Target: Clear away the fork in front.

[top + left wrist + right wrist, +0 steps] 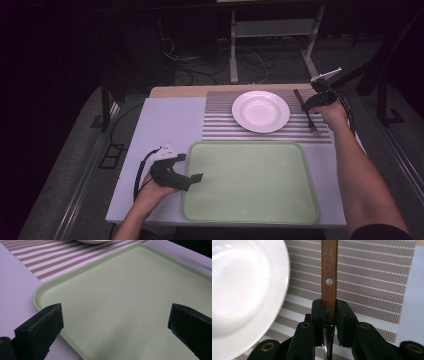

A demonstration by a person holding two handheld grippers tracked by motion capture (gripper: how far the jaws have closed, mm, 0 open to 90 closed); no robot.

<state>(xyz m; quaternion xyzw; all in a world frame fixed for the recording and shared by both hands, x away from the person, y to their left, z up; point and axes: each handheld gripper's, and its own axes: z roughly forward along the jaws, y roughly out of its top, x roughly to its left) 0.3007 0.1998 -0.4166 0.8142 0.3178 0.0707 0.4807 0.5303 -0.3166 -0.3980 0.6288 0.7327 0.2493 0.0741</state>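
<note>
Cutlery with a brown wooden handle is the piece in hand: the handle is a flat strip with two metal rivets, and below it a shiny steel neck runs down between the jaws; in the high view its metal end rests on the striped placemat, though whether it is a fork or a knife cannot be told. It lies at the mat's right end, just beside the white plate and apart from its rim. Beyond the mat's right edge is a narrow band of bare table before the table's own edge. Nearer the person lies a pale green tray with a raised rim, its whole floor bare. The right gripper is clamped narrowly on the lower end of the handle, one pad on each side at the lower rivet. The left gripper hangs over the tray's near left corner with its jaws spread wide, holding nothing.
</note>
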